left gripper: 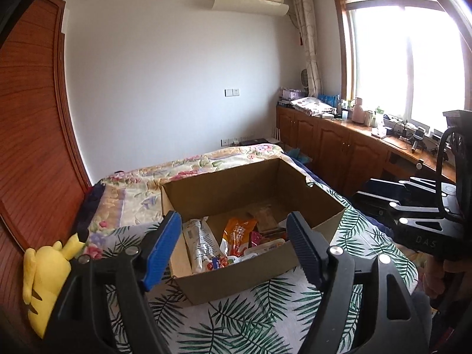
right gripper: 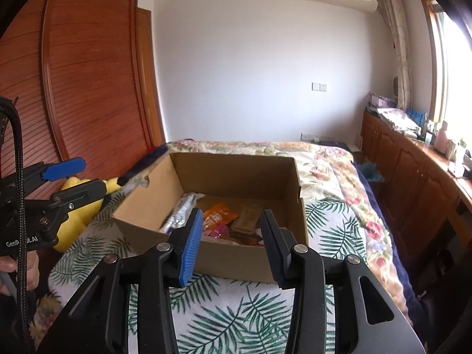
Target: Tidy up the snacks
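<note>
An open cardboard box (left gripper: 236, 286) (right gripper: 236, 253) stands on a leaf-print cloth on the bed. Inside lie several snacks: a white packet (left gripper: 202, 242) (right gripper: 180, 212), an orange pouch (left gripper: 237, 231) (right gripper: 219, 214), a brown packet (left gripper: 267, 216) (right gripper: 246, 221) and smaller red and white wrappers. My left gripper (left gripper: 234, 244) is open and empty, held just in front of and above the box's near wall. My right gripper (right gripper: 233, 242) is open and empty, also at the near wall. The left gripper also shows at the left of the right wrist view (right gripper: 73, 177), open.
A yellow plush toy (left gripper: 47, 277) (right gripper: 79, 206) lies left of the box by a wooden wardrobe (right gripper: 88, 73). Floral bedding (right gripper: 324, 162) stretches behind. Wooden cabinets (left gripper: 339, 144) with clutter run under the window on the right.
</note>
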A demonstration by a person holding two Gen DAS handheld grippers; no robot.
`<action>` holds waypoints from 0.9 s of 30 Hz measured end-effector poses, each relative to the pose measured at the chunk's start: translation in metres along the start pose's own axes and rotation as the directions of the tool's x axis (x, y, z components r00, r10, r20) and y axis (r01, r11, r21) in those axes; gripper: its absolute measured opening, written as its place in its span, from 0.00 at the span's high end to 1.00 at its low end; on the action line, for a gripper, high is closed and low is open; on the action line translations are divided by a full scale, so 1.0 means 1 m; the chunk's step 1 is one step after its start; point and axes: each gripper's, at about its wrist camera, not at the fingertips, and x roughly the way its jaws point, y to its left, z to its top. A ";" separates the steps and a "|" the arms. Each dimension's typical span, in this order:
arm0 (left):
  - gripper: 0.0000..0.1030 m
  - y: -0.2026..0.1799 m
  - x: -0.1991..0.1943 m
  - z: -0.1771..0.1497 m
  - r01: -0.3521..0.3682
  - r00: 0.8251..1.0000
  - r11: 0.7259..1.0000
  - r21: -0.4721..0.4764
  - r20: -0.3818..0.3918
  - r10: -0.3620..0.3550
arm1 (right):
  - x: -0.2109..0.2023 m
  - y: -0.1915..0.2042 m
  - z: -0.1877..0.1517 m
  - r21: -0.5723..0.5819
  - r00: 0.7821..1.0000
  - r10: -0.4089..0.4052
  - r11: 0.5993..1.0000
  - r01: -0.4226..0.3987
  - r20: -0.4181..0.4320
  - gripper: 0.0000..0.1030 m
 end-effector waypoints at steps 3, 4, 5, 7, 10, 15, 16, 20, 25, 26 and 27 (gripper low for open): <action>0.27 -0.003 -0.011 -0.004 0.004 1.000 1.000 0.007 0.004 -0.004 | -0.011 0.007 -0.005 -0.013 1.000 -0.017 1.000 0.017 0.010 0.56; 0.27 -0.004 -0.013 -0.005 0.004 1.000 1.000 0.009 0.004 -0.004 | -0.015 0.010 -0.008 -0.018 1.000 -0.019 1.000 0.019 0.015 0.56; 0.27 -0.005 -0.015 -0.007 0.002 1.000 1.000 0.011 0.003 -0.002 | -0.018 0.011 -0.009 -0.017 1.000 -0.020 1.000 0.020 0.019 0.55; 0.27 -0.008 -0.018 -0.012 0.000 1.000 1.000 0.016 0.002 0.000 | -0.026 0.014 -0.014 -0.011 0.999 -0.020 1.000 0.020 0.028 0.53; 0.27 -0.010 -0.023 -0.021 0.000 1.000 1.000 0.014 0.003 0.000 | -0.034 0.016 -0.020 -0.007 0.999 -0.016 1.000 0.016 0.034 0.50; 0.27 -0.018 -0.029 -0.038 -0.014 1.000 1.000 0.015 -0.003 0.014 | -0.044 0.020 -0.034 -0.003 0.999 -0.025 1.000 0.025 0.038 0.46; 0.26 -0.020 -0.030 -0.041 -0.015 1.000 1.000 0.017 -0.002 0.015 | -0.045 0.021 -0.037 -0.008 0.999 -0.030 1.000 0.030 0.042 0.45; 0.26 -0.024 -0.038 -0.051 -0.023 1.000 1.000 0.010 0.011 0.023 | -0.051 0.024 -0.045 -0.002 0.998 -0.043 0.999 0.043 0.054 0.39; 0.13 -0.029 -0.048 -0.060 -0.023 0.999 1.000 -0.010 0.030 0.024 | -0.055 0.020 -0.056 0.023 0.998 -0.038 0.999 0.036 0.057 0.27; 0.13 -0.030 -0.050 -0.061 -0.028 0.999 1.000 -0.013 0.042 0.028 | -0.056 0.020 -0.059 0.024 0.997 -0.040 0.999 0.039 0.060 0.26; 0.11 -0.031 -0.053 -0.063 -0.036 0.998 0.999 -0.015 0.054 0.036 | -0.057 0.021 -0.061 0.023 0.997 -0.045 0.999 0.044 0.062 0.24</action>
